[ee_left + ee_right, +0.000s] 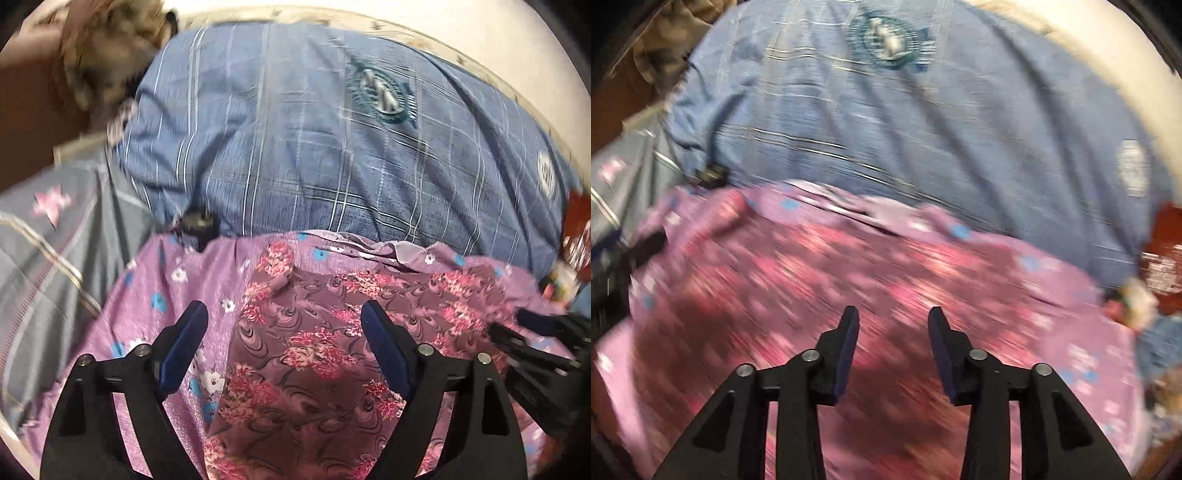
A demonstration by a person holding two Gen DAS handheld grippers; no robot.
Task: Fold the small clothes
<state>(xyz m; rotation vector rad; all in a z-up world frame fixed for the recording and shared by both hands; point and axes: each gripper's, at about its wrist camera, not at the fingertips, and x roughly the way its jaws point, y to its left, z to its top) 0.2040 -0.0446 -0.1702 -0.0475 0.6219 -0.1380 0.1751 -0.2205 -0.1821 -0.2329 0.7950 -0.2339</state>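
Left gripper [284,314], low centre: jaws spread wide, holding nothing. Right gripper [892,317], low centre, blurred: jaws partly apart, holding nothing. Purple flowered garment [314,332] across the lower frame, beneath both, touching the blue checked pillow [295,129] above.

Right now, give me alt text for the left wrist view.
The left gripper hangs open and empty over a dark pink floral garment lying on lilac flowered cloth. A blue plaid pillow lies beyond.
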